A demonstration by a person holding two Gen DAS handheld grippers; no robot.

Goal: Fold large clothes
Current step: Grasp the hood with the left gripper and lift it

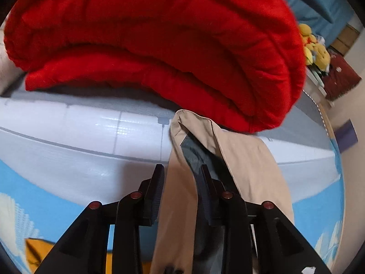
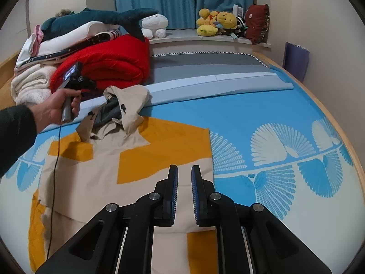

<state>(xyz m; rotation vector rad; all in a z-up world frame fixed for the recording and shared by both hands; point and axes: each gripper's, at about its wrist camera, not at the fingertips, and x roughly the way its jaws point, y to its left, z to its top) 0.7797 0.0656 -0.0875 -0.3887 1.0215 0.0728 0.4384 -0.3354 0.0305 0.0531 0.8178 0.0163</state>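
A beige coat (image 2: 109,166) with a dark grey lining lies spread on the bed (image 2: 262,118), over a blue bedcover with white fan shapes and orange patches. Its collar end is towards the head of the bed, near the rolled red quilt (image 2: 107,66) and the pile of bedding at the far left corner; its hem end runs towards the near edge, below the right gripper (image 2: 184,178). The coat's long axis therefore runs from near edge to far, roughly along the line the right gripper points.

The left gripper (image 1: 182,178) is clamped on a fold of beige cloth at the collar end, the fabric running up between its pads with the grey lining showing beside one finger. In the right wrist view a hand (image 2: 57,107) holds that gripper just beside the bunched, raised collar. The right gripper hangs over the lower part of the coat with its jaws a narrow gap apart and nothing between them; whether its tips touch the cloth cannot be told.

The coat looks soft and limp, a woven fabric with some body: it will drape and sag wherever it is not supported, and lifted parts will drag the rest along. It seems light enough for one gripper to raise a corner. Good holds are doubled edges, such as the collar, shoulder seams, the front edge or the hem corners, where the pads bite several layers and slip less than on a flat single panel.
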